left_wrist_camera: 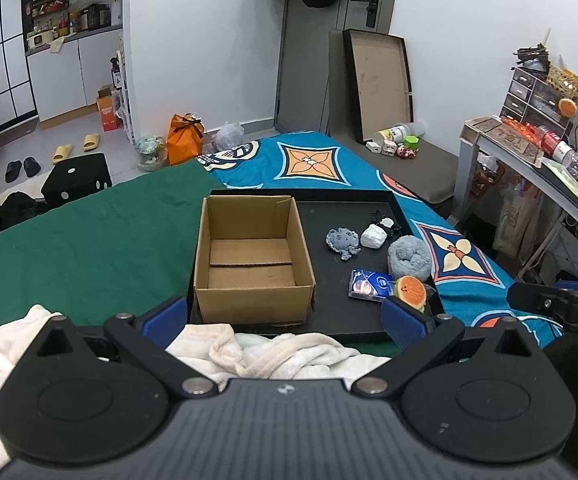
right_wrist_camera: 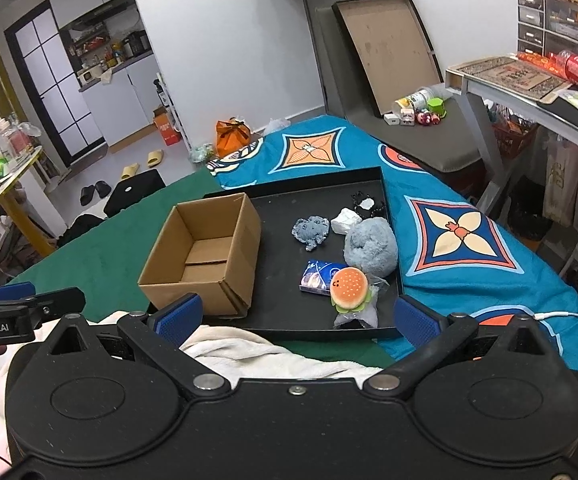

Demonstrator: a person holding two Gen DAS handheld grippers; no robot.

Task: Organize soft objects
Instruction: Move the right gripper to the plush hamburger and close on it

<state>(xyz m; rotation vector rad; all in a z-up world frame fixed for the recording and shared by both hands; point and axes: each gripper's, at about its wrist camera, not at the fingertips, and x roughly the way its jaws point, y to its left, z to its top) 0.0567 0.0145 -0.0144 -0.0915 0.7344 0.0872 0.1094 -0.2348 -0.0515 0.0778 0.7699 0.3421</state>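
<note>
An empty cardboard box (left_wrist_camera: 251, 258) (right_wrist_camera: 205, 256) stands on the left half of a black tray (left_wrist_camera: 321, 322) (right_wrist_camera: 281, 236). On the tray's right half lie a flat grey plush (left_wrist_camera: 342, 241) (right_wrist_camera: 311, 230), a white lump (left_wrist_camera: 373, 237) (right_wrist_camera: 345, 221), a black-and-white toy (left_wrist_camera: 385, 223) (right_wrist_camera: 367, 203), a round grey plush (left_wrist_camera: 409, 258) (right_wrist_camera: 371, 249), a blue packet (left_wrist_camera: 369, 284) (right_wrist_camera: 319, 276) and a burger plush (left_wrist_camera: 410, 292) (right_wrist_camera: 349, 289). My left gripper (left_wrist_camera: 285, 322) and right gripper (right_wrist_camera: 297, 318) both stand open short of the tray, over a cream fleece cloth (left_wrist_camera: 273, 350) (right_wrist_camera: 241, 344).
The tray rests on a bed with a green cover (left_wrist_camera: 89, 220) and a blue patterned cover (right_wrist_camera: 461, 240). A desk (right_wrist_camera: 529, 96) with drawers stands at the right. A white cable (right_wrist_camera: 565, 316) lies near the right gripper. Each gripper shows at the edge of the other's view.
</note>
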